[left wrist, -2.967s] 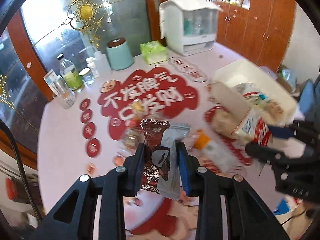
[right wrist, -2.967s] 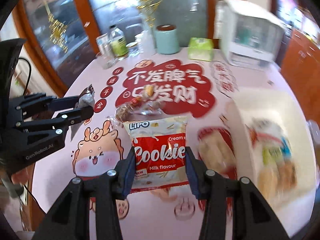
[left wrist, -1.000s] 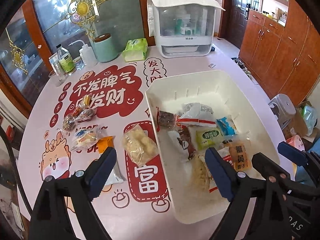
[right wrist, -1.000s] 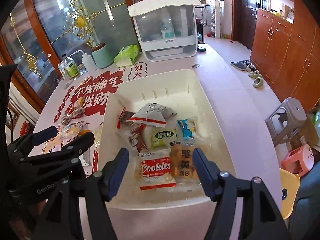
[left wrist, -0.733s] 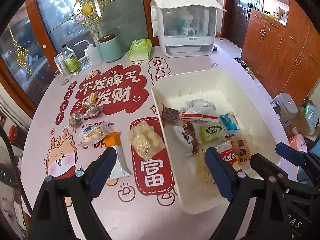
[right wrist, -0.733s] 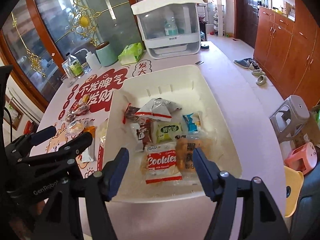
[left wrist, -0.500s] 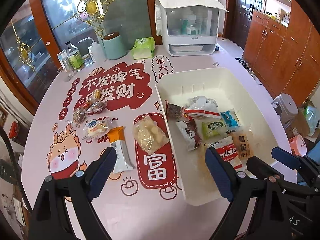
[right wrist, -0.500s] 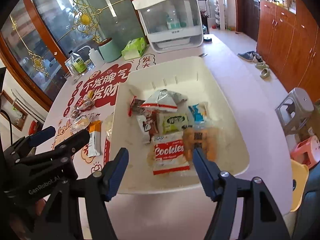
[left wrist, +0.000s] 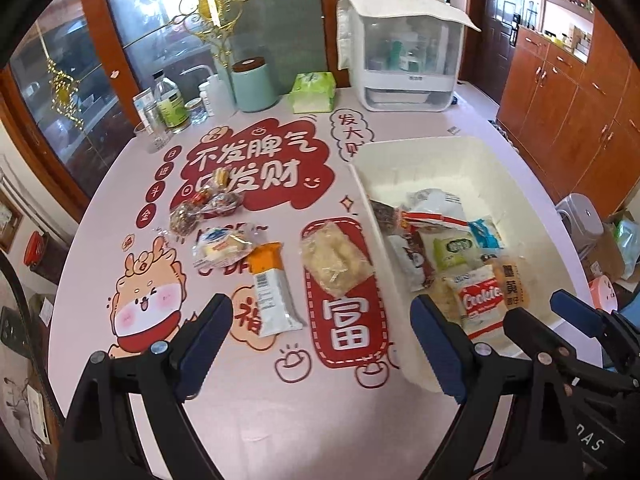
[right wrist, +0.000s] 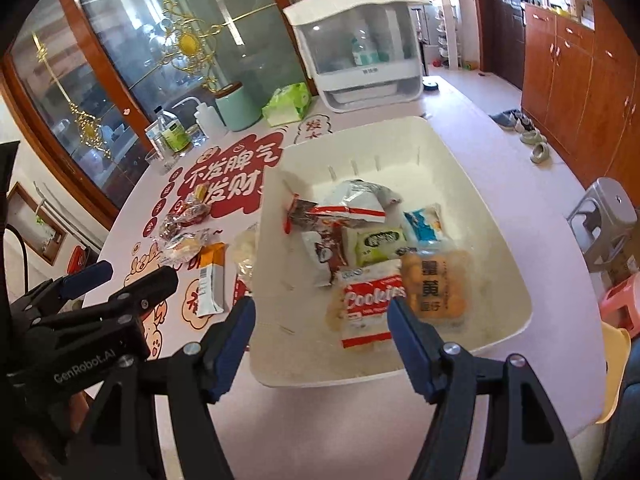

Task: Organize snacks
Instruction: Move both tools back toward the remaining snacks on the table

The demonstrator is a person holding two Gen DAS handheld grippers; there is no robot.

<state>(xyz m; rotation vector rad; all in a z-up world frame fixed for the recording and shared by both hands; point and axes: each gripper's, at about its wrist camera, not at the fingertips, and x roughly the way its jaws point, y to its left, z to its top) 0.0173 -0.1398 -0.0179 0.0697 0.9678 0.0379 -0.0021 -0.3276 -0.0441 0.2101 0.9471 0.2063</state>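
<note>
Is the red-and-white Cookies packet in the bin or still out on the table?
In. The Cookies packet lies flat on the floor of the white bin, beside an orange packet; neither gripper touches it.

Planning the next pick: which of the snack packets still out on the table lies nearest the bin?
The clear bag of pale yellow puffs, lying on the red panel right beside the white bin. The orange-and-white packet and the other wrapped snacks lie farther left.

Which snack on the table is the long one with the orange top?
Start at the white plastic bin; left of it lies a clear bag of pale puffs. Left again lies the long white packet, the only one with an orange end and a barcode.
</note>
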